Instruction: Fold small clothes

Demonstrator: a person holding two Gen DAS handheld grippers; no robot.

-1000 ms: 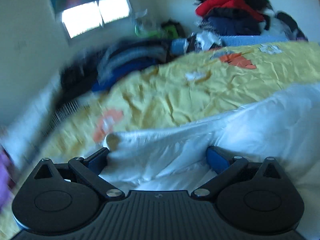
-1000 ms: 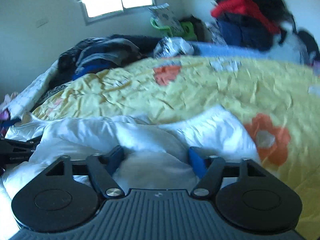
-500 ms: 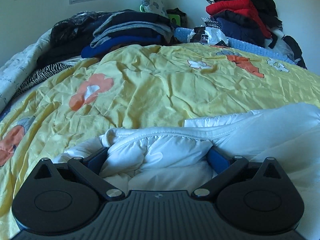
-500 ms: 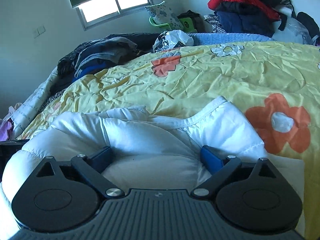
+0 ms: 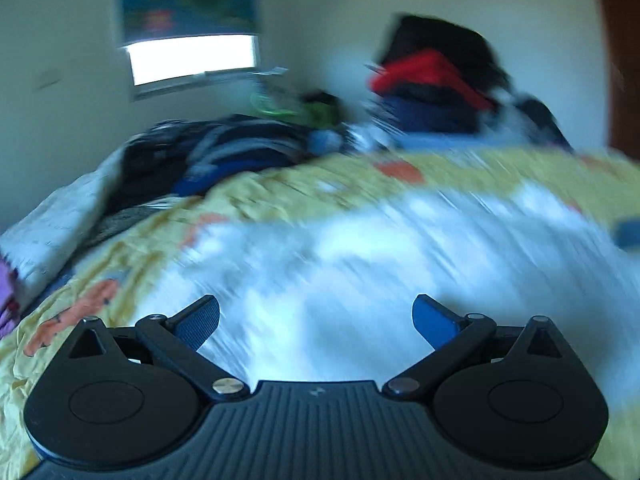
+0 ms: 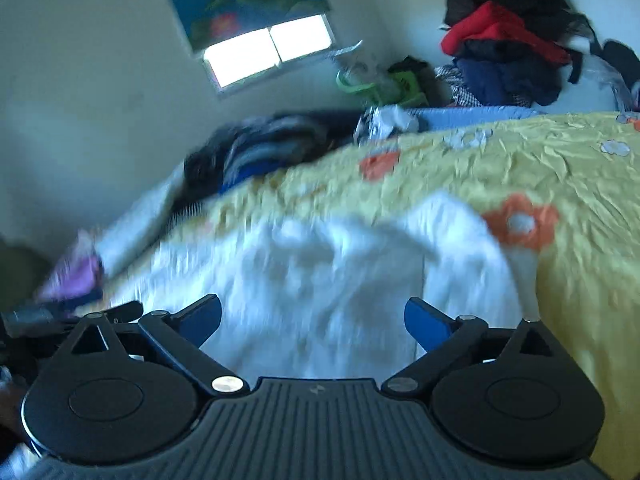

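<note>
Both grippers spread wide over the white garment

At bottom centre, the left gripper [image 5: 316, 320] and right gripper [image 6: 313, 318], its jaws just opened, grip nothing; the white garment [image 6: 332, 280] lies mid-frame beyond them on the yellow bedspread [image 6: 540, 160], clothes pile [image 6: 504, 40] upper right.

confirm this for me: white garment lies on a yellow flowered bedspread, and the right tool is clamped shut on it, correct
Not quite. The right wrist view shows the right tool open, its jaws having just been opening, pads spread clear of the white garment. The garment does lie on the yellow flowered bedspread.
</note>
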